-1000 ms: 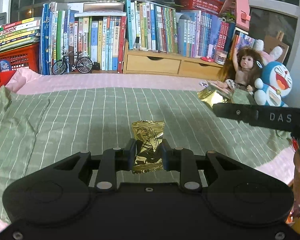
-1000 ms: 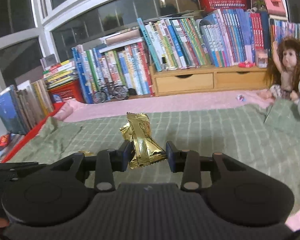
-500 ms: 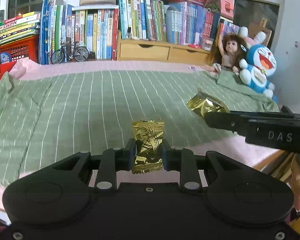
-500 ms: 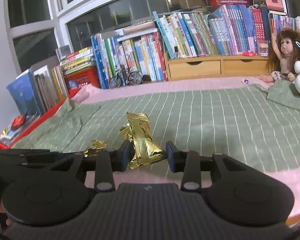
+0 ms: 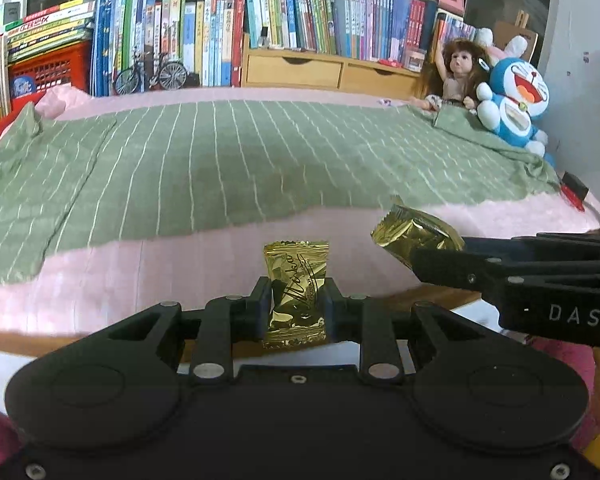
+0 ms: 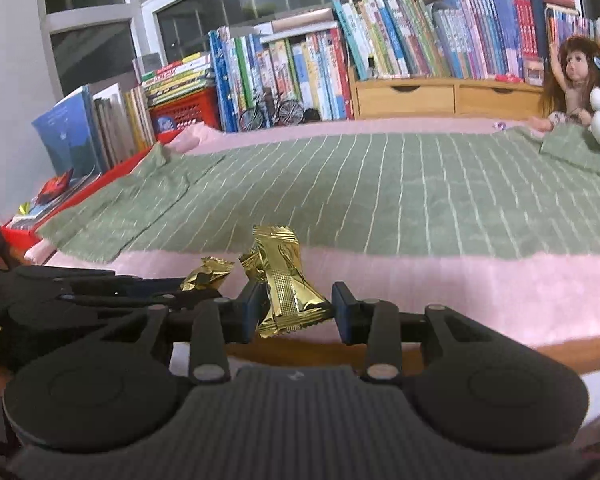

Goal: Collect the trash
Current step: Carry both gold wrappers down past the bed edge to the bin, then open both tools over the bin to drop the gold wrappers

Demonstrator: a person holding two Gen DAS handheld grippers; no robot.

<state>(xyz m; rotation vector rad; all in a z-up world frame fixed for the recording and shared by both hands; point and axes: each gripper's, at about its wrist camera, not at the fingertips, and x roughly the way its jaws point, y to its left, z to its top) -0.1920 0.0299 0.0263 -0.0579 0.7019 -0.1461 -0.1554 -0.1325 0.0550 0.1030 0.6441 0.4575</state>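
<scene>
Left gripper (image 5: 296, 300) clamps one upright gold wrapper (image 5: 296, 280), lower edge hidden. Right gripper (image 6: 296, 308) clamps a second gold wrapper (image 6: 286, 280), tilted. Two wrappers total, near the pink bed edge (image 6: 460, 288); green blanket (image 5: 260, 160) beyond.

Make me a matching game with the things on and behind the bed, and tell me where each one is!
Things:
1. gold foil candy wrapper
2. blue and white plush cat toy
3. small toy bicycle
4. red plastic basket

Places:
A. far left, under stacked books
B. between the left gripper pads
C. beside the long-haired doll
D. in front of upright books

Pairs: 1-B, 2-C, 3-D, 4-A
</scene>
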